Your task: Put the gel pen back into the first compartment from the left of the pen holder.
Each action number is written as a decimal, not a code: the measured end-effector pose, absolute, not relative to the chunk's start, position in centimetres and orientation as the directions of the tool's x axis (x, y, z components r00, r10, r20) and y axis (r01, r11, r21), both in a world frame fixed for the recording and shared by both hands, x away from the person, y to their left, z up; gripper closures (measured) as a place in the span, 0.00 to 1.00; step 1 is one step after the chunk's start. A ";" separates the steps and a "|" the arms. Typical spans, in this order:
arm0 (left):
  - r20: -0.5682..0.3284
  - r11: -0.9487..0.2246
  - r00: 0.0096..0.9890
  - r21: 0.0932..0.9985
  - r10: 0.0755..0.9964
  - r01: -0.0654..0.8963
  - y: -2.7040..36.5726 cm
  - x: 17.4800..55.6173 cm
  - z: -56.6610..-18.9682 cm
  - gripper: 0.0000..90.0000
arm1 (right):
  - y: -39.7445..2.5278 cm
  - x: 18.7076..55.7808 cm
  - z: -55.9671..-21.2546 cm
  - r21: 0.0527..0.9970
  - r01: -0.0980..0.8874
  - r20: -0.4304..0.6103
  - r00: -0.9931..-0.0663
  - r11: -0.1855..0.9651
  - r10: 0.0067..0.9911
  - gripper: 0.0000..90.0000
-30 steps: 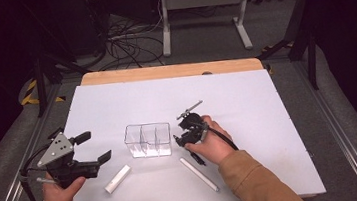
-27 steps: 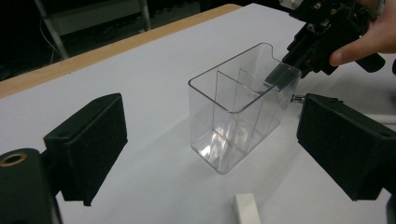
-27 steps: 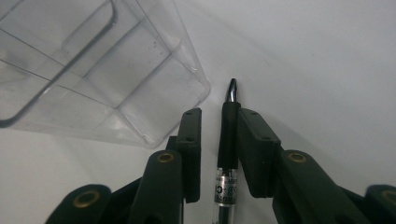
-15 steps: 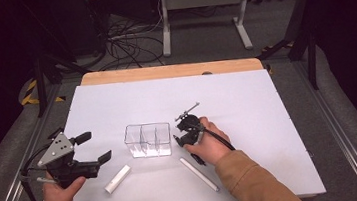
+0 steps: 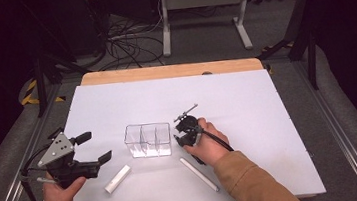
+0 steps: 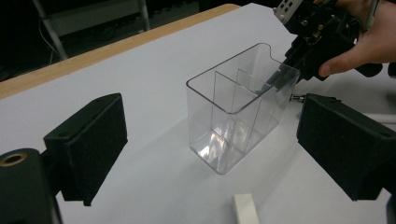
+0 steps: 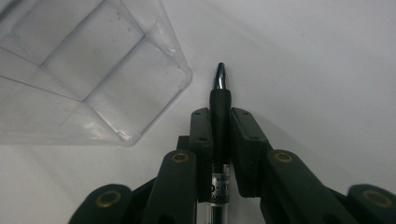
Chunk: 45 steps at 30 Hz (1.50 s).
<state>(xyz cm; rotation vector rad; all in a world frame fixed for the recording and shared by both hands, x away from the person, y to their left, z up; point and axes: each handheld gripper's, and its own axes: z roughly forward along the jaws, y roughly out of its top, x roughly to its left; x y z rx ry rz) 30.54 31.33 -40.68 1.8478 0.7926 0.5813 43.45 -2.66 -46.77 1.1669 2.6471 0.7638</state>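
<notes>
While the right gripper (image 7: 219, 116) clamps a black pen (image 7: 220, 100) between its jaws, tip down just beside the clear divided box (image 5: 148, 140) at mid-table, the left gripper (image 5: 93, 148) hangs wide open, well left. Two white sticks (image 5: 118, 179) lie nearer the person.

White desk (image 5: 249, 123) with a pale wood far edge, clear colourless organizer (image 5: 148, 140), black pen (image 7: 219, 116) (silver tip), black claws with brass-coloured rivets, two white sticks (image 5: 118, 179), tan sleeves.
</notes>
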 end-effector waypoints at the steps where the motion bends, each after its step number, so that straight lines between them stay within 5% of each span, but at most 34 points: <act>1: 0.040 -0.285 0.669 0.923 0.742 0.260 31.3 30.5 -40.7 0.10 | -2.6 43.5 -46.8 0.506 0.652 0.069 -0.683 0.565 0.727 0.89; 15: 0.040 -0.282 0.670 0.924 0.741 0.257 31.3 30.5 -40.6 0.10 | -3.2 43.6 -46.3 0.501 0.662 0.095 -0.682 0.557 0.725 0.90; 38: 0.033 -0.272 0.667 0.927 0.745 0.258 31.3 30.4 -40.6 0.10 | -5.6 42.2 -42.7 0.653 0.579 0.107 -0.709 0.488 0.697 0.90; 45: 0.033 -0.271 0.666 0.927 0.746 0.258 31.3 30.4 -40.6 0.10 | -6.6 41.5 -40.9 0.753 0.476 0.095 -0.763 0.455 0.639 0.90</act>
